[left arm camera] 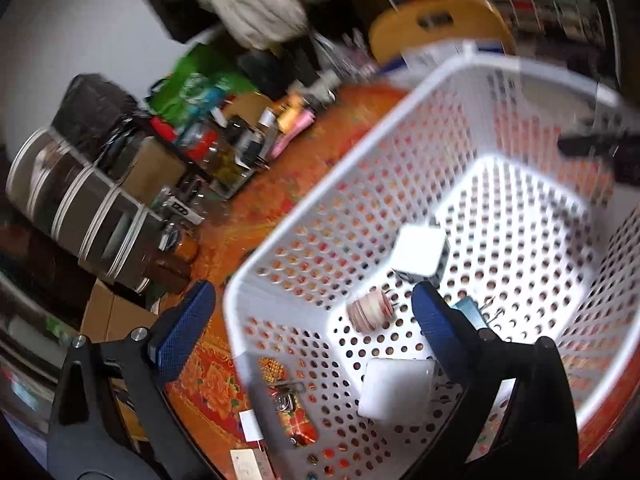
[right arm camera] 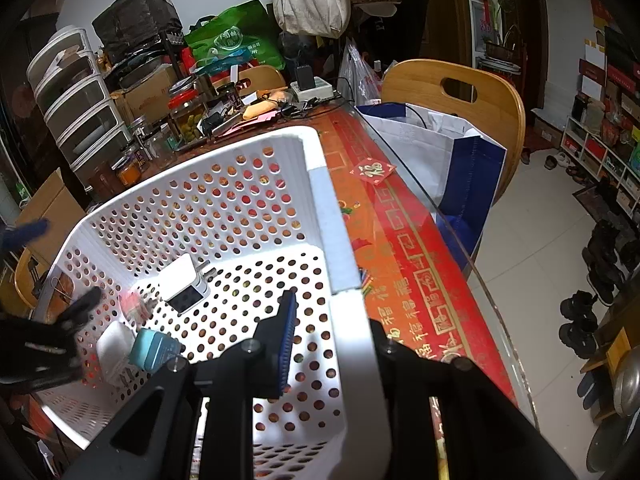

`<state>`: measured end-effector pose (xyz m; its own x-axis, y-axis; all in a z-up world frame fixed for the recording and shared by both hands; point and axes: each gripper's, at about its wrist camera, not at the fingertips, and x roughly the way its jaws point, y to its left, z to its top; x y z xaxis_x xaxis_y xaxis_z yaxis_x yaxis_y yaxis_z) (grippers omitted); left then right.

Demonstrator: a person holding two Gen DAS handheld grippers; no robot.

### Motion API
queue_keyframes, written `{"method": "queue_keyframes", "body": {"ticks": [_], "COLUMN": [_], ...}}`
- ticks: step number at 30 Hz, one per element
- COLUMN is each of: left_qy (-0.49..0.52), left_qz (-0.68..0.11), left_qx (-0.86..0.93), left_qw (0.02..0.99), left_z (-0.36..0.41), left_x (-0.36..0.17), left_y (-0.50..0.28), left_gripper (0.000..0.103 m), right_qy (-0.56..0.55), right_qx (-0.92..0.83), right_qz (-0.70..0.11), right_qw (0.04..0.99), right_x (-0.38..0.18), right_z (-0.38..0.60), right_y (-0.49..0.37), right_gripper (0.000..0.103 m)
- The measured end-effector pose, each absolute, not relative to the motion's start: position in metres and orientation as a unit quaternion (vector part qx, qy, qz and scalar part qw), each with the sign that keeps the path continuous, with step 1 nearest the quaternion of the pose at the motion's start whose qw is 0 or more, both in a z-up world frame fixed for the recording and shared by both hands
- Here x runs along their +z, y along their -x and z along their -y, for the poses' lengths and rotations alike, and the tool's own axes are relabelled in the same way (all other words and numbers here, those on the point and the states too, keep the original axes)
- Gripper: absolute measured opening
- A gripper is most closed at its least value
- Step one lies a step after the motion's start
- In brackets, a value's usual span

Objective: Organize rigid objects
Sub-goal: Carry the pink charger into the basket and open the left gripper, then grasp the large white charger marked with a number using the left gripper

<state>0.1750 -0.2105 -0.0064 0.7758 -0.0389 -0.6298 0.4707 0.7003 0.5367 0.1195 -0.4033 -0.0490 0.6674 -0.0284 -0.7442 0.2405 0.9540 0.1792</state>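
A white perforated basket stands on the red patterned table. On its floor lie a white charger cube, a pink-and-white round thing, a teal box and a flat white square piece. My left gripper is open wide and straddles the near basket corner, one blue finger outside and one inside, with neither pad pressing on the wall. My right gripper is shut on the basket's rim, its blue pad against the inside wall.
Jars, boxes and a green bag crowd the table's far end beside a drawer unit. A wooden chair with a blue-and-white bag stands at the table's glass edge. A small red card lies on the cloth.
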Motion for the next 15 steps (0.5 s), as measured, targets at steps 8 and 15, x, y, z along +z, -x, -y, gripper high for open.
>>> {"method": "queue_keyframes", "body": {"ticks": [8, 15], "left_qy": [-0.253, -0.18], "left_qz": [-0.279, -0.367], "left_qx": [-0.102, -0.035], "left_qw": [0.921, 0.912], "left_z": [0.095, -0.017], "left_x": [0.05, -0.016], "left_y": [-0.141, -0.147], "left_gripper": [0.103, 0.103], "right_qy": [-0.134, -0.129], "right_qx": [-0.074, -0.075], "right_qz": [-0.401, -0.402], "right_qw": [0.903, 0.903], "right_x": [-0.049, -0.049], "right_z": [0.403, 0.403], "right_y": [-0.119, -0.12], "right_gripper": [0.023, 0.023]}}
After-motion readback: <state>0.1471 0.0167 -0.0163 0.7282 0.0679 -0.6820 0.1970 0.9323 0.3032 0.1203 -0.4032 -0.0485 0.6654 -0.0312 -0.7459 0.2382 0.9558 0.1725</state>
